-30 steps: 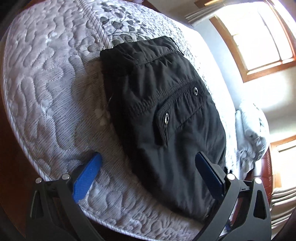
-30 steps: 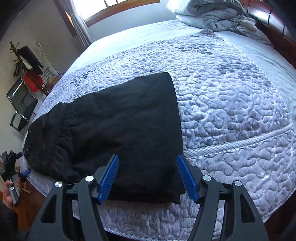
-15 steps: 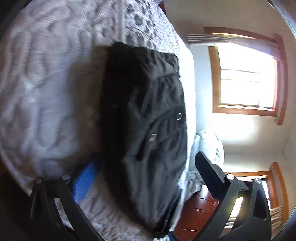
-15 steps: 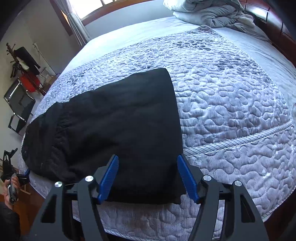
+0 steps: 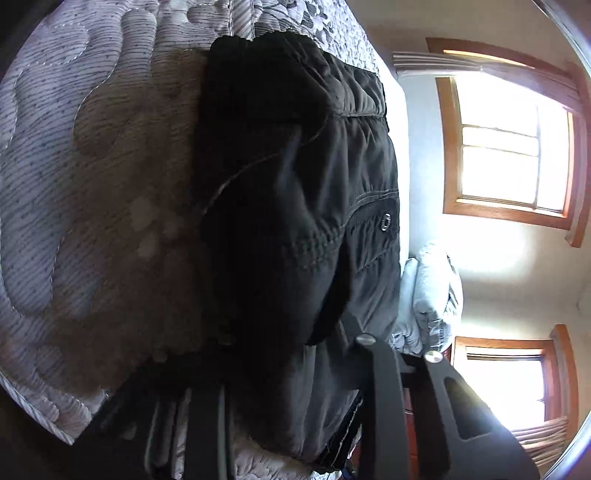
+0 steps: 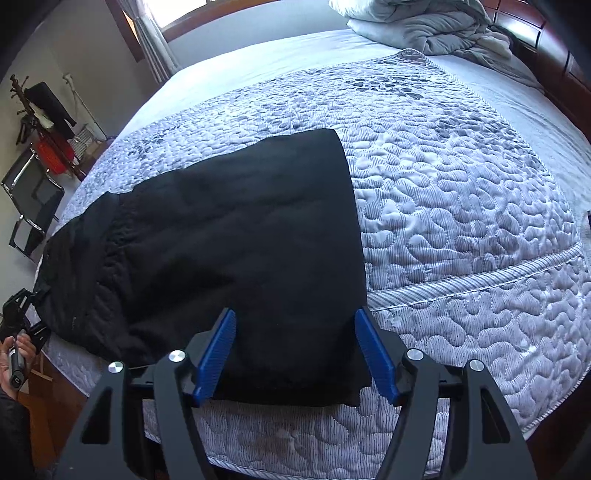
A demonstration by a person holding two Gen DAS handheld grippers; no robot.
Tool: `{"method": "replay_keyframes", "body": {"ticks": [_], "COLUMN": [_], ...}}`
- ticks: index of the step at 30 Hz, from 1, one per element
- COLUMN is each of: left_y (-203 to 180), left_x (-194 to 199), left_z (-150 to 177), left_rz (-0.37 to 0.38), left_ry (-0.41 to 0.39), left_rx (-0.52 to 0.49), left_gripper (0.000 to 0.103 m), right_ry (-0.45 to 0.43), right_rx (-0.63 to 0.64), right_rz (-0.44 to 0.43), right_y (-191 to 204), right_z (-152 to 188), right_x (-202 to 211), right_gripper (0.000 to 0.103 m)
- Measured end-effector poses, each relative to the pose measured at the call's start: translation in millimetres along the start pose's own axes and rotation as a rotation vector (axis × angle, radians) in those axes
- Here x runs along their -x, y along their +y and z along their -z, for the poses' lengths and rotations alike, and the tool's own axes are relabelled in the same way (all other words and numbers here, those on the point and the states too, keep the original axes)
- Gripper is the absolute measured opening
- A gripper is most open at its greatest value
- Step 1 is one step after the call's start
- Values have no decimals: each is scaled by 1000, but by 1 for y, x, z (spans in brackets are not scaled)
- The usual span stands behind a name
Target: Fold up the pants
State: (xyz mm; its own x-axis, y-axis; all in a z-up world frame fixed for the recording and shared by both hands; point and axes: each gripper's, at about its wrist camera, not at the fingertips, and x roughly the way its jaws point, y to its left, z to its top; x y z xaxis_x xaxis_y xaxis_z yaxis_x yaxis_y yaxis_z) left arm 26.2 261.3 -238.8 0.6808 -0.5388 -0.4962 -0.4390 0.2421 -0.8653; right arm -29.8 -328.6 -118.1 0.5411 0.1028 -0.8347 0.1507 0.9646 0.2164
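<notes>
While the black pants [image 6: 229,251] lie folded flat on the quilted bedspread [image 6: 461,221], I have both claws at their near edge. My right gripper [image 6: 295,354] hangs over the folded end at six o'clock in its own view, its blue pads [image 6: 218,354] spread apart with the cloth lying beneath and between them; neither pad presses on the fabric. Off at nine o'clock in that view the left gripper [image 6: 26,314] sits at the waist end of the pants, with the person's hand [image 6: 16,356] on its handle. From the left wrist view the pants [image 5: 295,221] fill the centre, a snap button [image 5: 386,221] on the pocket flap at three o'clock. Its jaws have just been closing, and a bunched fold of black cloth sits between them; the pads themselves are buried in dark fabric, so I judge it clamped on the pants. A rumpled grey duvet [image 6: 424,26] is piled at twelve o'clock in the right view, and two wood-framed windows [image 5: 509,147] glow at three o'clock in the left view.
</notes>
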Motion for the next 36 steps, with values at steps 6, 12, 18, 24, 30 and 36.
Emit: {"method": "replay_keyframes", "body": {"ticks": [6,12,18,24,30,36], "left_y": [-10,-44,-93,-137,-183,-205], "left_x": [11,33,44,46,33,5], "left_z": [10,37,64,102,158,218], "left_rz": [-2,25,10,10,-6,-78], "left_ry": [-38,-83,-93,-80,-30,35], "left_rx": [-49,-209,-389,-561,-764,-983], "left_gripper": [12,11,12,14,19,23], "right_ry": [2,4,-3,-12,-29,-57], "right_rx": [9,-4,-37,-50,-82,-89], "right_rz": [3,-6,-25,-39,-56,-71], "right_y": [1,-3,-8,-12,-19,-20], "right_z": [0,3,5,7,8,6], "right_x": [-1,-1,0,2,5,12], "right_gripper": [70,71,71,71,71,71]}}
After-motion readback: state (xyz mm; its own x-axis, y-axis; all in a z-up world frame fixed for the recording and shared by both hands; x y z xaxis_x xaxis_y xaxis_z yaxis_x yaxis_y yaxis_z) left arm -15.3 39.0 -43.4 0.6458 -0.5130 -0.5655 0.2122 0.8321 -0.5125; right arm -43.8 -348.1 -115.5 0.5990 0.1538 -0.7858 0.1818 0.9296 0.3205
